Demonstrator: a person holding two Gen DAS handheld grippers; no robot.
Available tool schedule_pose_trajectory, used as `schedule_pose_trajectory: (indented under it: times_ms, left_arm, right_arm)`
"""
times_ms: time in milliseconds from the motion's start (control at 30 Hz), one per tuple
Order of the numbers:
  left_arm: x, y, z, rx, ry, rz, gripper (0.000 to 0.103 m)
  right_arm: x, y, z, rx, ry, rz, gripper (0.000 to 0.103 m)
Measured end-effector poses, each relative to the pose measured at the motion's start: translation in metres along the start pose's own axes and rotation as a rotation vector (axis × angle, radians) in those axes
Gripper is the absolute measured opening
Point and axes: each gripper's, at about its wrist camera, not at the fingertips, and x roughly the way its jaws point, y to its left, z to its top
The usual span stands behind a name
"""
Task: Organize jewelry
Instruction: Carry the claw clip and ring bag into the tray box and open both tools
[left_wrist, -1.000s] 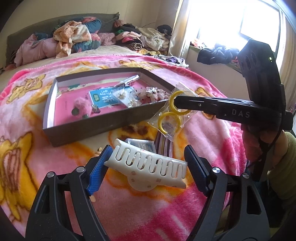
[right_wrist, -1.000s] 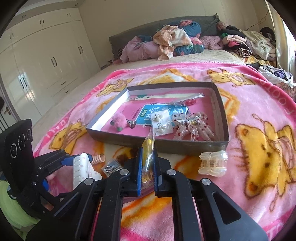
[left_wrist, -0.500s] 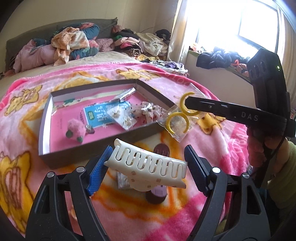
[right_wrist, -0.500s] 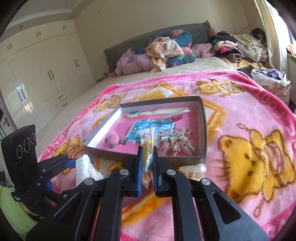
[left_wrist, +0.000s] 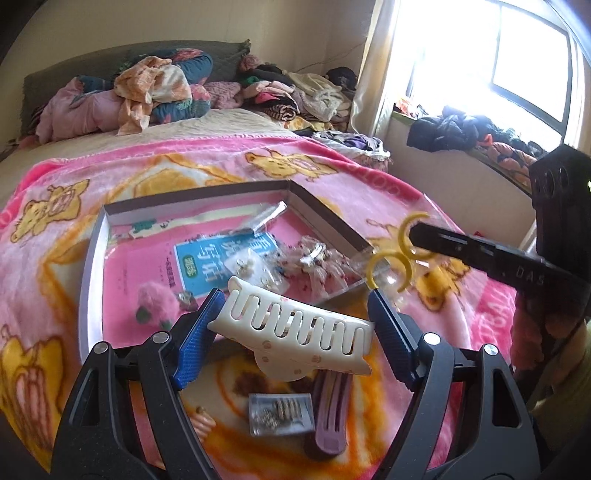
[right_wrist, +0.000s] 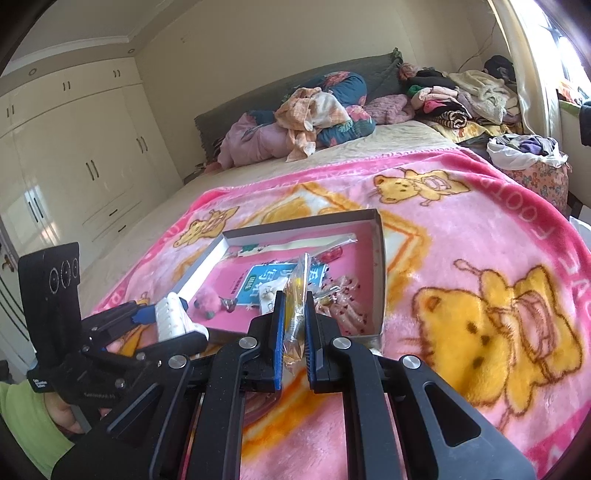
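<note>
My left gripper (left_wrist: 295, 325) is shut on a white claw hair clip (left_wrist: 295, 332), held crosswise between the blue pads above the near wall of the box. The grey box with a pink floor (left_wrist: 325, 214) lies on the blanket and holds a blue card (left_wrist: 221, 266), a pink pompom (left_wrist: 155, 299) and small bags of earrings (left_wrist: 314, 262). My right gripper (right_wrist: 295, 325) is shut on a clear bag of yellow hoop earrings (right_wrist: 297, 291), raised over the box's near right corner. The left wrist view also shows that bag (left_wrist: 391, 266).
A pink bear-print blanket (right_wrist: 480, 258) covers the bed. A purple hair clip (left_wrist: 328, 417) and a small clear bag of metal pieces (left_wrist: 280, 410) lie on it under my left gripper. Heaped clothes (right_wrist: 321, 110) line the headboard. Wardrobes (right_wrist: 74, 147) stand at the left.
Both grippers have risen and moved forward towards the box, each keeping its hold. The purple clip and the small bag now show below the left gripper.
</note>
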Motion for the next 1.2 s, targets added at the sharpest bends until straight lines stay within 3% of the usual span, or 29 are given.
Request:
schedule_pose_trajectory:
  times_ms: [533, 1200]
  left_arm:
    - [0.033, 0.030, 0.022, -0.027, 0.028, 0.082, 0.070]
    - [0.067, 0.052, 0.016, -0.069, 0.088, 0.122, 0.070]
  right_arm:
    - [0.036, -0.010, 0.013, 0.031, 0.039, -0.018, 0.009]
    - [0.077, -0.022, 0.039, 0.090, 0.054, 0.006, 0.009]
